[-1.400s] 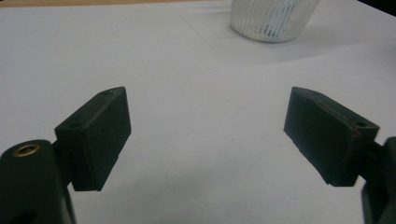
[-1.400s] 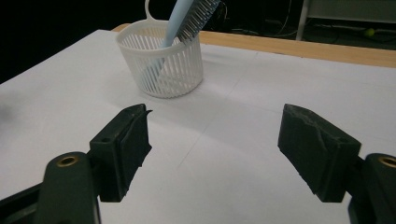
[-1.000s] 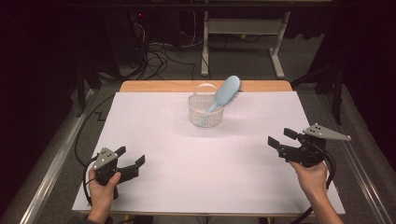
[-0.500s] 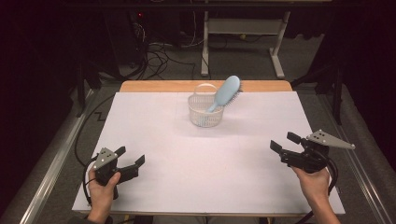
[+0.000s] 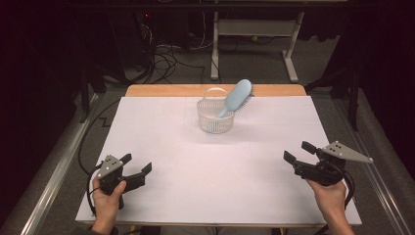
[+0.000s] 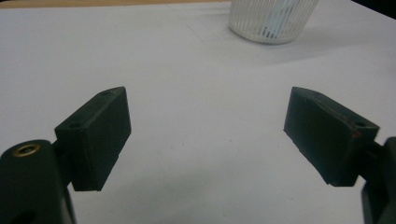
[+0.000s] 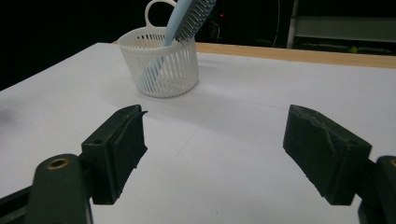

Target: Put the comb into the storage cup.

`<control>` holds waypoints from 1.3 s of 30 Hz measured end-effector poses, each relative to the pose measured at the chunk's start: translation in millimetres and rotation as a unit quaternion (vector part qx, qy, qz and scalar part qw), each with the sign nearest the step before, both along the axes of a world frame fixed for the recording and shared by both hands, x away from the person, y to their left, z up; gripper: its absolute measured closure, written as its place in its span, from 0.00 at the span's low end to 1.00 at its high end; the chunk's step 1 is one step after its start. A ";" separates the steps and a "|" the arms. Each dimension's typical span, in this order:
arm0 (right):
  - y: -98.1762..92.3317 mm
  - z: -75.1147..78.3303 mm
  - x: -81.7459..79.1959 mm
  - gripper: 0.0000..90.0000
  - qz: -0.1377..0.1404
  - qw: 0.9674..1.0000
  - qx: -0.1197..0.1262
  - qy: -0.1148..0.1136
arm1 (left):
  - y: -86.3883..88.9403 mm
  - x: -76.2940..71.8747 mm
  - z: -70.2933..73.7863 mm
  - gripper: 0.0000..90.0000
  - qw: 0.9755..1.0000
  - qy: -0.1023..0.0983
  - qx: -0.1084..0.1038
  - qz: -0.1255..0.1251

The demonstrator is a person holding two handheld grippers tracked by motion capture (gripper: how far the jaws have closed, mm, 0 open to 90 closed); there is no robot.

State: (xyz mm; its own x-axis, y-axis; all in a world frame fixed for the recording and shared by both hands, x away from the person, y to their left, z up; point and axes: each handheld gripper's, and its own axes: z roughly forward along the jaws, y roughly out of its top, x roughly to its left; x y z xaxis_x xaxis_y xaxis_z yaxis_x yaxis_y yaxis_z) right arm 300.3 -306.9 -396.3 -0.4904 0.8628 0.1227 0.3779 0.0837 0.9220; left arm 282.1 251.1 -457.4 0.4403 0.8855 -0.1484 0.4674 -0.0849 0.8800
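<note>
Hairbrush in basket, well beyond both hand-held grippers

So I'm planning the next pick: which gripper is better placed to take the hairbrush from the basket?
Probably the right gripper: the hairbrush leans out of the basket toward its side, and its open jaws face it.

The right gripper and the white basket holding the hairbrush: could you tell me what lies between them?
Nothing: the high view shows bare white table cover between the right gripper and the basket; the right gripper view shows the same.
</note>
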 end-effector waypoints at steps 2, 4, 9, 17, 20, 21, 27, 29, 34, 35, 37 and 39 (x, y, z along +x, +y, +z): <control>-0.5 -1.3 -1.5 0.23 -0.001 1.000 0.000 0.001 | 0.1 -0.1 0.1 0.18 1.000 0.000 0.000 0.000; -1.0 -2.3 -2.5 0.23 -0.002 1.000 0.000 0.001 | 0.1 -0.1 0.1 0.18 1.000 0.000 -0.001 0.001; -3.9 -5.1 -4.3 0.23 -0.002 1.000 -0.002 0.003 | 0.2 -0.4 0.2 0.18 1.000 0.000 -0.001 0.001; -7.4 -12.4 -8.2 0.23 -0.007 1.000 -0.002 0.009 | 0.3 -0.4 0.1 0.18 1.000 0.000 -0.003 0.002; -8.2 -14.1 -8.8 0.23 -0.010 1.000 0.000 0.010 | 0.4 -0.4 0.1 0.18 1.000 0.000 -0.003 0.002; -8.4 -14.3 -9.0 0.23 -0.010 1.000 0.000 0.010 | 0.4 -0.5 0.1 0.18 1.000 0.000 -0.002 0.002; -9.4 -16.4 -10.1 0.23 -0.013 1.000 0.001 0.011 | 1.0 -0.7 0.2 0.18 1.000 0.000 -0.003 0.003; -10.1 -18.2 -10.2 0.22 -0.009 1.000 0.009 0.013 | 1.1 -1.0 0.3 0.18 1.000 0.000 -0.004 0.003; -12.6 -24.3 -11.1 0.22 -0.010 1.000 0.015 0.018 | 1.2 -1.1 0.4 0.18 1.000 -0.001 -0.004 0.005; -13.2 -25.4 -11.5 0.22 -0.012 1.000 0.014 0.019 | 1.2 -1.0 0.3 0.18 1.000 -0.001 -0.004 0.005; -14.1 -27.5 -12.3 0.22 -0.014 1.000 0.016 0.019 | 1.2 -1.0 0.3 0.18 1.000 -0.001 -0.004 0.005; -14.7 -29.1 -13.3 0.22 -0.015 1.000 0.017 0.020 | 1.3 -1.1 0.3 0.18 1.000 -0.001 -0.004 0.005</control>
State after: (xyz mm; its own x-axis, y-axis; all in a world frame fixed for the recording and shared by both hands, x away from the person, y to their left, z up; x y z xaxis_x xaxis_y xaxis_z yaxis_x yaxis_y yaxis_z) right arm 287.1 -321.7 -425.5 -0.4594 0.8717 0.1707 0.4156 0.0411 0.9086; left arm 281.0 252.4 -457.0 0.4314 0.8887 -0.1556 0.4665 -0.0722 0.8815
